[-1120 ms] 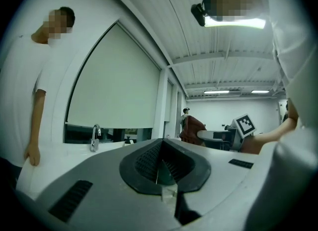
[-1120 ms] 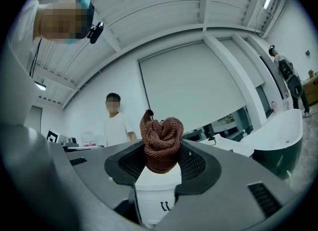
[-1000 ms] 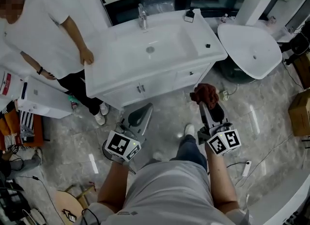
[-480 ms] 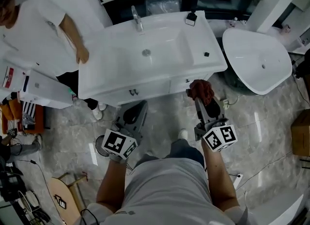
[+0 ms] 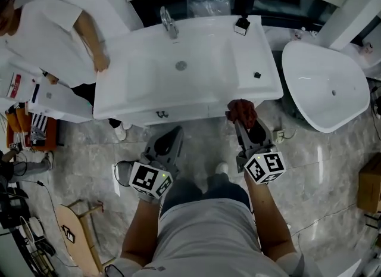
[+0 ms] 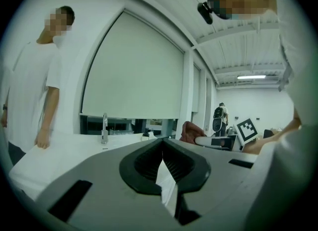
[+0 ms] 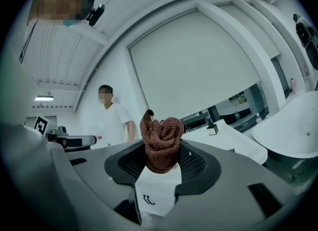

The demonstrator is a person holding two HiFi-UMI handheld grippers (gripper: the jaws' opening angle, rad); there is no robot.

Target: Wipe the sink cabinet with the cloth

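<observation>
One cloth in right gripper jaws, beside sink cabinet edge.

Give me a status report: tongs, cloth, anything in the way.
Right tongs shut on cloth, at front right corner of sink cabinet. Left tongs shut, empty. Person at its left end, hand on top.

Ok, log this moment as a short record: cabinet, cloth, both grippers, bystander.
sink cabinet: white, faucet at back
cloth: reddish-brown, bunched, by the cabinet's front right corner; contact unclear
right gripper: shut on the cloth
left gripper: shut, empty
bystander: hand on the cabinet's left edge
</observation>
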